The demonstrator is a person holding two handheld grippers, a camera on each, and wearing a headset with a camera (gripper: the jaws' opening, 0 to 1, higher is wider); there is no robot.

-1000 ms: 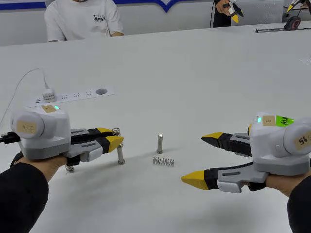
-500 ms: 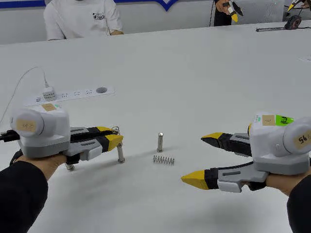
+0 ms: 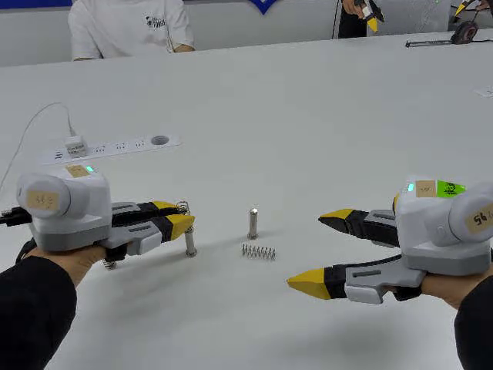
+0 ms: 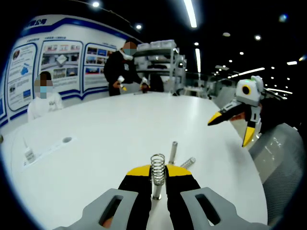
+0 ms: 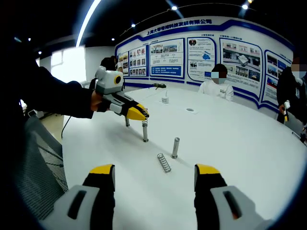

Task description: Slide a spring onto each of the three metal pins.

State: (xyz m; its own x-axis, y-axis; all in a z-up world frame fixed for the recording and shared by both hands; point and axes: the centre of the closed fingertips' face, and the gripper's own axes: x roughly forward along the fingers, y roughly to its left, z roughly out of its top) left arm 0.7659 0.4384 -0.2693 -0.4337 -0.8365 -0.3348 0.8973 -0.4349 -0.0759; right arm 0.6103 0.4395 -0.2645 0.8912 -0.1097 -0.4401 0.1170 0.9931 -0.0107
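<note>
On the white bench (image 3: 323, 108) little has been moved: a spring (image 4: 157, 167) is still pinched by the left gripper (image 3: 183, 218) atop one pin (image 3: 189, 245), right gripper (image 3: 306, 253) fingers (image 3: 308, 284) kept wide, loose spring (image 3: 259, 251) left beside the bare middle pin (image 3: 253, 223), so seating is judged unfinished.

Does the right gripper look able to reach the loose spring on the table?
Probably yes: the right gripper is open, bare table lies between it and the spring, and the nearest pin stands apart, beyond.
</note>
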